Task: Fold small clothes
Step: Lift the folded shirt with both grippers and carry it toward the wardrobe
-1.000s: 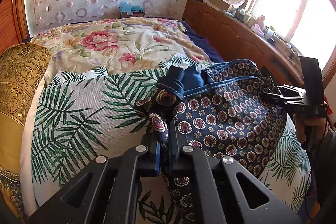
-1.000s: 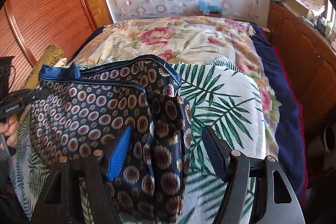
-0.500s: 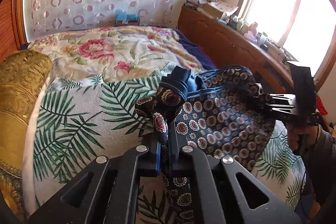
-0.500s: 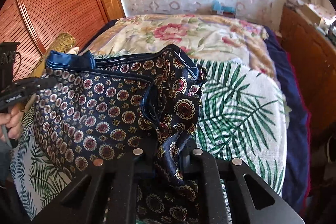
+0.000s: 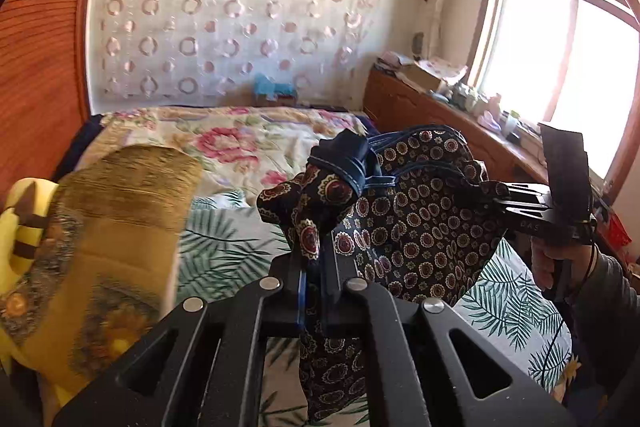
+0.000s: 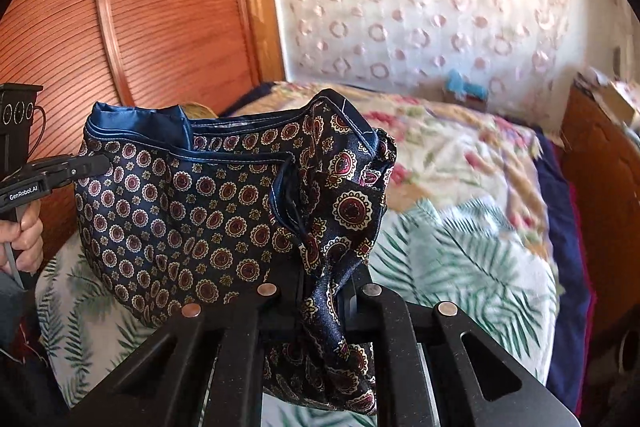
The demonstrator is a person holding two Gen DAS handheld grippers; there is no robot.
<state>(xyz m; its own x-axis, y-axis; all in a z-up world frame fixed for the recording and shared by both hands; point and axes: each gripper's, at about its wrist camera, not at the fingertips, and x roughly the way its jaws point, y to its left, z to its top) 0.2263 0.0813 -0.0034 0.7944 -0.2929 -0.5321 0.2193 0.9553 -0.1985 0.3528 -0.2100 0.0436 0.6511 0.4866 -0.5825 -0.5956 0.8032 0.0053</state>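
A pair of navy patterned shorts [image 5: 420, 223] with red and cream medallions hangs in the air between both grippers, above the bed. My left gripper [image 5: 316, 259] is shut on one end of the blue waistband. My right gripper [image 6: 324, 279] is shut on the other end, and it also shows in the left wrist view [image 5: 496, 199]. The shorts [image 6: 192, 211] sag in the middle. The left gripper shows at the left edge of the right wrist view [image 6: 96, 163].
The bed has a palm-leaf cover [image 5: 512, 307] near me and a floral quilt [image 5: 240, 135] farther back. A gold bolster [image 5: 108, 235] and a yellow plush toy [image 5: 20, 227] lie at the left. A wooden cabinet [image 5: 420, 107] with clutter runs under the window on the right.
The right gripper closed on the shorts. Both grippers lifted the shorts up off the bed, and both views tilted upward.
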